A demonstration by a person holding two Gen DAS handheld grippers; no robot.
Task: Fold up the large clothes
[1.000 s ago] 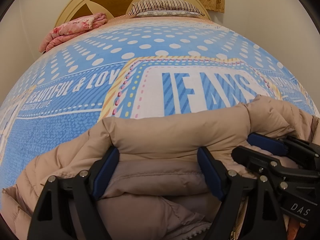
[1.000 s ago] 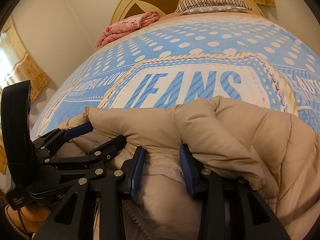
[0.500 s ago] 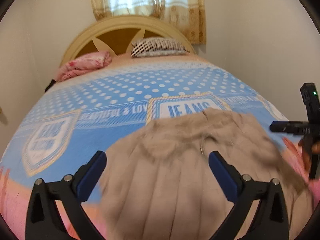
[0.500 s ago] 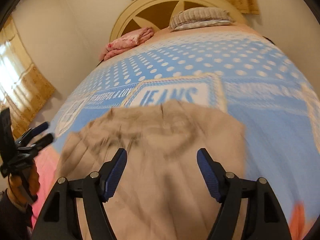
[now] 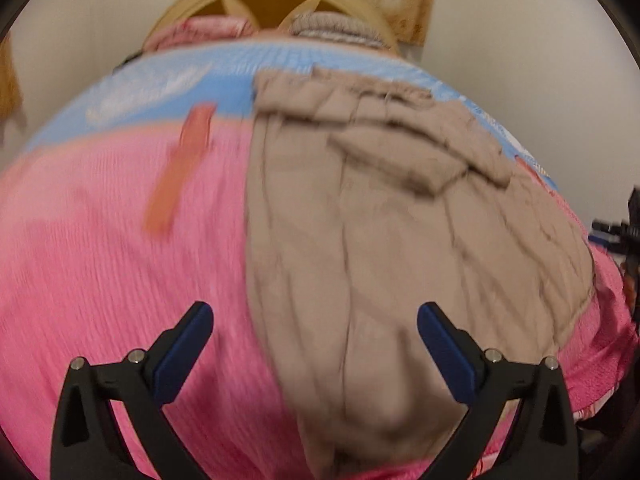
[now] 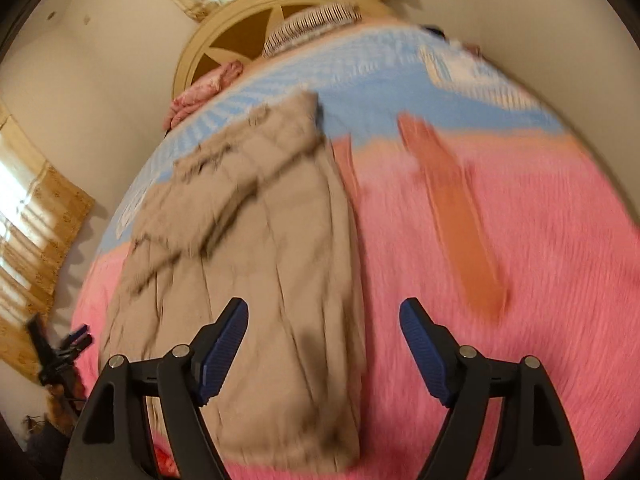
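Left wrist view, blurred: beige puffer coat (image 5: 360,220) seemingly folded lengthwise; both claws gape empty.

blur: bedspread (image 5: 120,240) print unreadable | cut off: coat (image 6: 280,420) near hem | pillow (image 5: 332,26) smeared

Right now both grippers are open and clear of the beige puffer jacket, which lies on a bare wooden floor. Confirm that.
Not the floor. The beige puffer jacket lies on the bed, across its pink and blue covers, as the right wrist view shows. The left gripper and right gripper are indeed open and clear of it.
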